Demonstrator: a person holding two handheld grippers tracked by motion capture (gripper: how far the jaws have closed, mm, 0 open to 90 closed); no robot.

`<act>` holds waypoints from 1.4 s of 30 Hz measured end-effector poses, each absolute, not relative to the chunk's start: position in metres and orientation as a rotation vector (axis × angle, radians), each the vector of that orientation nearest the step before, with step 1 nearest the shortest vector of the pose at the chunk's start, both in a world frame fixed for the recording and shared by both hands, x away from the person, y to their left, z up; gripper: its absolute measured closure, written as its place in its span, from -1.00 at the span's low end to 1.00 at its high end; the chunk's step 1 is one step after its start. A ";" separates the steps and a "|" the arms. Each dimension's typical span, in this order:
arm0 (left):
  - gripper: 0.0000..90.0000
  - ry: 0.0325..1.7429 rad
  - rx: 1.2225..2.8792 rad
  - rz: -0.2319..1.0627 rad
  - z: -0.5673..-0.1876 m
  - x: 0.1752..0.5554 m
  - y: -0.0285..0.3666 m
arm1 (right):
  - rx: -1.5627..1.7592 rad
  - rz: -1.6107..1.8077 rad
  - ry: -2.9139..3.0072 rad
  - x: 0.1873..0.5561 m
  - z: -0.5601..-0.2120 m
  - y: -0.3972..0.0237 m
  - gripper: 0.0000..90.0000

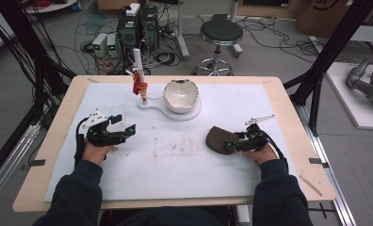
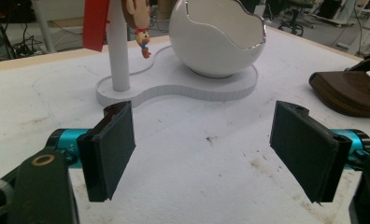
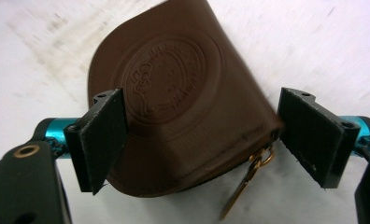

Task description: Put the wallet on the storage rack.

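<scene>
A brown leather pouch [image 1: 218,140] with an embossed round emblem and a brass zip pull lies on the white mat right of centre. My right gripper [image 1: 231,145] hovers at its near edge, open, and the pouch [image 3: 174,93] lies between and beyond the spread jaws, not clamped. My left gripper [image 1: 123,125] is open over bare mat at the left, nothing between its jaws. Ahead of it stands a white egg-shaped bowl [image 2: 218,37] on a white base [image 2: 183,86] with a post [image 2: 118,46] that carries a small red and brown figure [image 1: 139,87]. The pouch [image 2: 349,91] shows at the left gripper view's right edge.
A white mat [image 1: 175,165] covers most of the wooden table [image 1: 52,155]. Black frame posts stand at both sides. Beyond the far edge are a black stool [image 1: 221,33], computer boxes [image 1: 137,28] and many cables on the floor.
</scene>
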State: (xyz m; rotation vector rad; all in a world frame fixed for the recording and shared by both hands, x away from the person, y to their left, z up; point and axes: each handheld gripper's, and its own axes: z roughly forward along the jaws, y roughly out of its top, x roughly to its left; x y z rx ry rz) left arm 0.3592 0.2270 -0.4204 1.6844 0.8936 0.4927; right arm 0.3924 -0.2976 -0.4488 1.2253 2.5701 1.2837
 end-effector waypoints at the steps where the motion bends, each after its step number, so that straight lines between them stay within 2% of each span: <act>1: -0.51 0.890 1.689 0.491 -0.420 0.359 0.226 | 1.225 1.284 2.570 0.392 -0.449 -0.298 -0.54; 4: -0.51 0.879 1.697 0.485 -0.420 0.359 0.222 | 1.132 1.249 2.579 0.389 -0.445 -0.292 -0.45; 12: -0.51 0.854 1.726 0.459 -0.421 0.360 0.210 | 0.869 1.182 2.547 0.378 -0.437 -0.272 -0.40; 18: -0.50 0.816 1.732 0.366 -0.422 0.361 0.194 | 0.667 1.120 2.493 0.366 -0.429 -0.246 -0.33; 20: -0.44 0.801 1.741 0.332 -0.422 0.361 0.185 | 0.573 1.092 2.474 0.362 -0.427 -0.227 -0.31; 22: -0.44 0.788 1.766 0.272 -0.424 0.363 0.169 | 0.537 1.092 2.467 0.360 -0.427 -0.220 -0.29; 28: -0.44 0.729 1.829 0.232 -0.431 0.364 0.145 | 0.506 1.101 2.452 0.359 -0.425 -0.217 -0.21; 30: -0.44 0.714 1.849 0.214 -0.434 0.364 0.138 | 0.485 1.146 2.435 0.357 -0.423 -0.217 -0.05; 35: -0.44 0.683 1.890 0.183 -0.438 0.363 0.125 | 0.459 1.209 2.432 0.356 -0.421 -0.211 0.09; 39: -0.40 0.656 1.919 0.167 -0.440 0.362 0.118 | 0.425 1.236 2.433 0.355 -0.421 -0.207 0.14; 40: -0.32 0.646 1.930 0.162 -0.441 0.362 0.116 | 0.415 1.241 2.433 0.354 -0.420 -0.206 0.16; 42: -0.28 0.633 1.953 0.146 -0.444 0.361 0.112 | 0.409 1.253 2.435 0.354 -0.420 -0.206 0.18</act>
